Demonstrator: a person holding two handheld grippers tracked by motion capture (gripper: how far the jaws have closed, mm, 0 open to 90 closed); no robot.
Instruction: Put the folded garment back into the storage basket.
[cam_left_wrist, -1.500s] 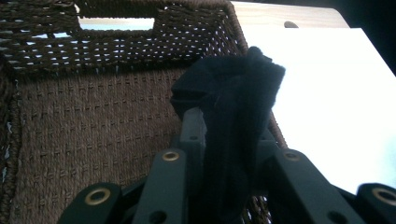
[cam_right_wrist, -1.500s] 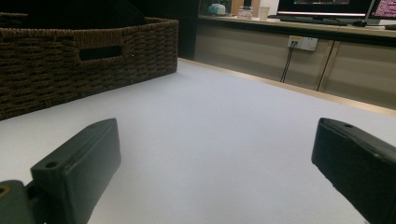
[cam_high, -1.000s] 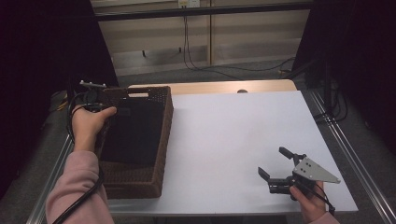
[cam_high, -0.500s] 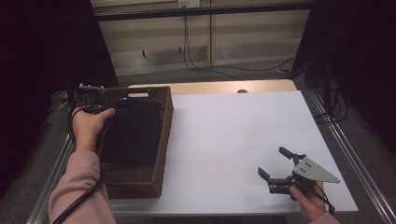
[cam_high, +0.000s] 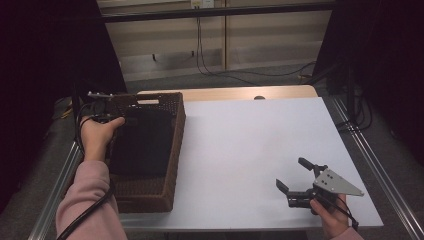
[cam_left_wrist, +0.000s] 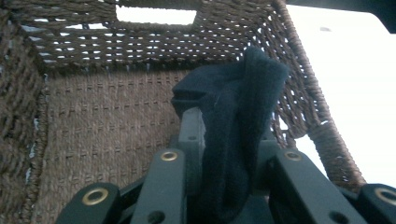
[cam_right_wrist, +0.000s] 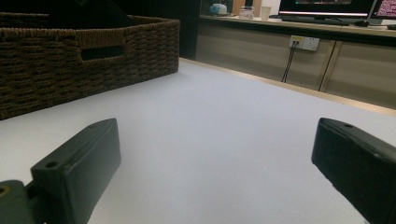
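Note:
A brown wicker basket (cam_high: 174, 150) stands at the table's left edge. My left gripper (cam_high: 106, 114) is over the basket's far left corner, held by a hand in a pink sleeve. In the left gripper view, my left gripper (cam_left_wrist: 229, 136) is shut on a dark folded cloth (cam_left_wrist: 252, 88) that sticks up between the jaws, above the woven basket floor (cam_left_wrist: 102, 126). More dark cloth (cam_high: 142, 142) covers the inside of the basket. My right gripper (cam_high: 291, 173) rests near the table's front right, open, with nothing between its jaws (cam_right_wrist: 215, 140).
The white table top (cam_high: 250, 145) stretches between the basket and the right hand. The basket's side with a handle slot (cam_right_wrist: 102, 51) is far off to the left in the right gripper view. Metal rails run along both table sides, and cables hang behind the far edge.

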